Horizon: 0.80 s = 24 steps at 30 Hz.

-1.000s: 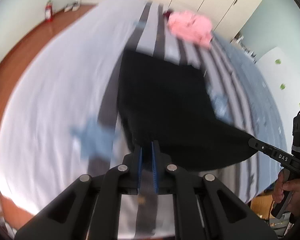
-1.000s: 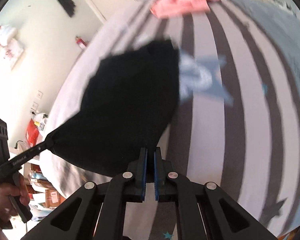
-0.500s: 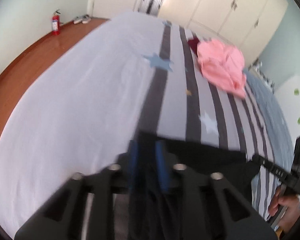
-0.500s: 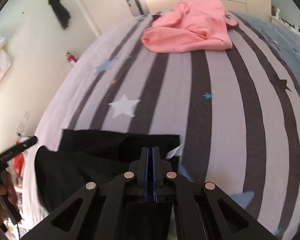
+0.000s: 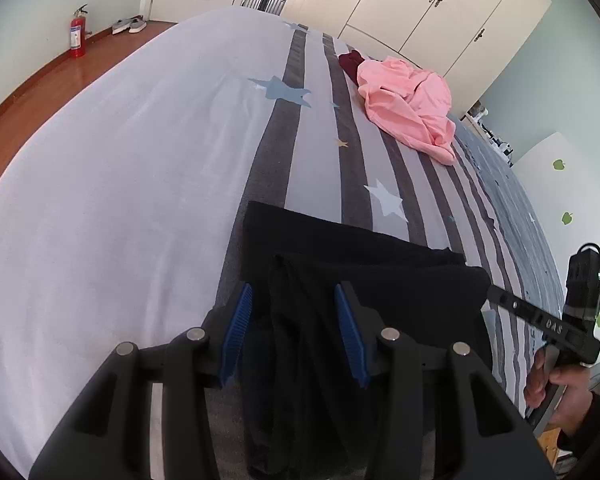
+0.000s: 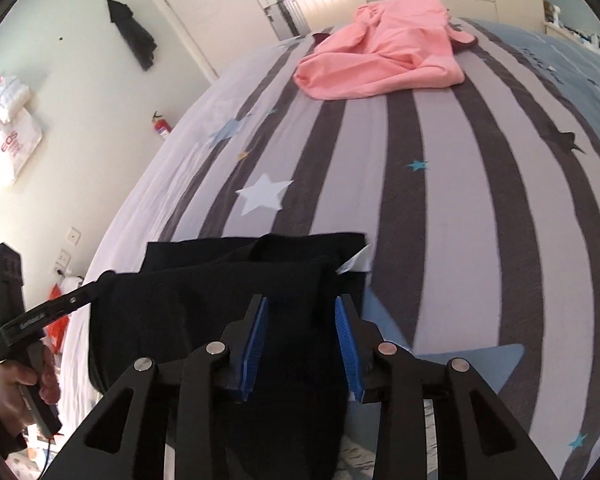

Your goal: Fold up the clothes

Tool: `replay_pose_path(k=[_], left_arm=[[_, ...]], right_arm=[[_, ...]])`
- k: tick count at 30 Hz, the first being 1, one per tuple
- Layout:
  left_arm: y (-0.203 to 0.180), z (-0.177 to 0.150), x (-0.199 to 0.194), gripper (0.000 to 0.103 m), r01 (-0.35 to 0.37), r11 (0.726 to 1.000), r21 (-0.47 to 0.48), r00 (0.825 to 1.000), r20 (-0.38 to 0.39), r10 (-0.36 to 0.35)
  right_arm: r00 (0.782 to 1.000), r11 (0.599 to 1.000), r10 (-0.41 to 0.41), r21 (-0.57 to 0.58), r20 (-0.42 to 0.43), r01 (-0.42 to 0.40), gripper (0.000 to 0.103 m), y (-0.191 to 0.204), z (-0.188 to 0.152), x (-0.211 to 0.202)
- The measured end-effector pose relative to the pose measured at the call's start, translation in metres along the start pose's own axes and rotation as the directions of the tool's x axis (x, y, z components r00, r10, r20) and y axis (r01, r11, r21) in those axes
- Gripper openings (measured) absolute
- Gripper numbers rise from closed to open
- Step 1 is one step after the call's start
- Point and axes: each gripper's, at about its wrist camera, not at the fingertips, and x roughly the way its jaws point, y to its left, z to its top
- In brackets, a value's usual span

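Observation:
A black garment point(image 5: 360, 264) lies folded in two layers on the striped bed point(image 5: 120, 160), near its front edge. My left gripper point(image 5: 294, 320) hovers over the garment's left end; its jaws are opening, with slack black cloth lying between the blue pads, which do not press on it. My right gripper point(image 6: 300, 332) is at the garment's point(image 6: 204, 292) right end. Its jaws are opening too, and the cloth between them is loose. Each view shows the other gripper: the right one point(image 5: 496, 296) and the left one point(image 6: 96, 284), each held by a hand at a garment corner.
A crumpled pink garment point(image 5: 408, 108) and a dark red one point(image 5: 350, 64) lie at the far end of the bed. Wooden floor point(image 5: 40, 92) with a fire extinguisher point(image 5: 77, 32) runs along the left. Wardrobes point(image 5: 440, 4) stand behind. The bed's near edge is just below the grippers.
Both grippers, shut on the black garment's edge and holding it up, carried it forward and down over itself. Both have since opened their jaws, and the cloth lies folded on the bed.

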Motion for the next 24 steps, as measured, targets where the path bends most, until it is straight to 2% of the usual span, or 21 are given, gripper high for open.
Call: replay_pose_path(k=[4,5,8,10,13,19,22,24], left_arm=[[0.001,0.002,0.014,0.039,0.039,0.999,0.007,0.999,-0.032,-0.039],[0.0,0.002,0.015,0.031,0.045,0.999,0.023,0.998,-0.037,-0.044],[-0.008,0.001,0.016,0.02,0.041,0.995,0.087,0.999,-0.036,-0.038],[-0.011,0.001,0.014,0.014,0.036,0.994,0.101,0.999,-0.025,-0.034],[-0.018,0.008,0.004,0.006,0.029,0.993,0.113,1.0,0.008,-0.03],[-0.043,0.034,-0.012,0.005,0.006,0.988,0.155,0.996,0.088,-0.02],[-0.045,0.047,0.009,0.005,-0.025,0.986,0.165,0.997,0.07,0.014],[-0.039,0.047,0.034,0.005,-0.061,0.984,0.169,0.998,0.033,0.056]], right_arm=[[1.0,1.0,-0.006,-0.017,-0.024,0.005,0.032,0.005,-0.001,0.016],[1.0,1.0,-0.003,-0.012,-0.021,0.003,0.032,0.004,0.001,0.02],[1.0,1.0,0.003,0.001,0.001,-0.003,0.031,0.003,0.007,0.025],[1.0,1.0,-0.011,-0.003,0.009,0.011,0.006,0.005,0.009,0.025],[0.999,0.999,-0.039,-0.016,0.021,0.039,0.005,0.009,0.012,0.023],[0.991,0.996,-0.085,0.022,0.103,0.084,0.004,0.019,0.027,-0.009],[0.99,0.992,-0.118,0.048,0.08,0.115,0.004,0.01,0.038,0.005],[0.99,0.989,-0.139,0.049,0.035,0.138,0.004,0.0,0.043,0.028]])
